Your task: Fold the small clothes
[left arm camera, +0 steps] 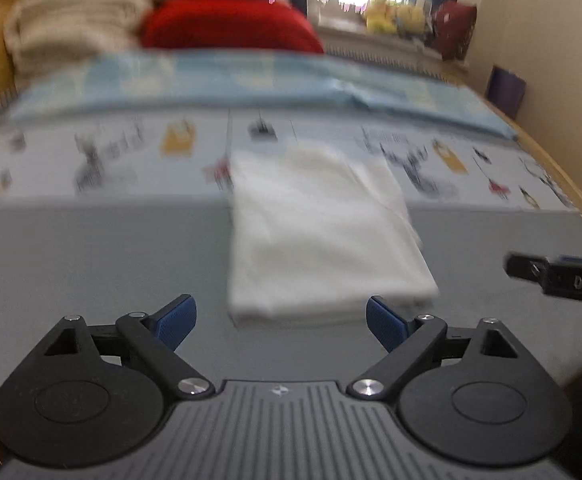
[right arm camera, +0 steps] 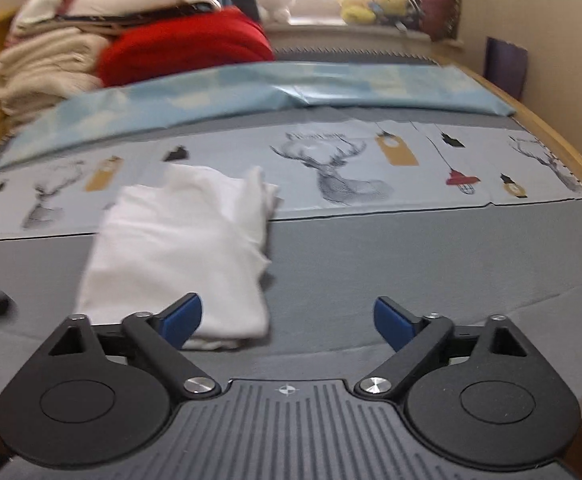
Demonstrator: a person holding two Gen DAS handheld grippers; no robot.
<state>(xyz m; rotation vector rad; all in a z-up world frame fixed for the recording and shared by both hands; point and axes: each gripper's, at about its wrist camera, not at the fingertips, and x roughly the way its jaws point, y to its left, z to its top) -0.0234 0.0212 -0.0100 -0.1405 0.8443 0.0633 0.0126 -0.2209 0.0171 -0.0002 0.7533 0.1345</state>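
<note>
Both claws gape above folded white garment point(left arm camera: 323, 232)

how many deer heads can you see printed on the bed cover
3 in the right wrist view: a large deer head in the middle, a blurred one at left, and one at the right edge. The folded white garment may hide more.

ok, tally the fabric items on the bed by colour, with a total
White: 1, folded white garment
Red: 1, red bundle
Cream: 1, cream blanket pile
Light blue: 1, light blue cloth
Total: 4; the stack on top of the cream pile is too blurred to count.
</note>
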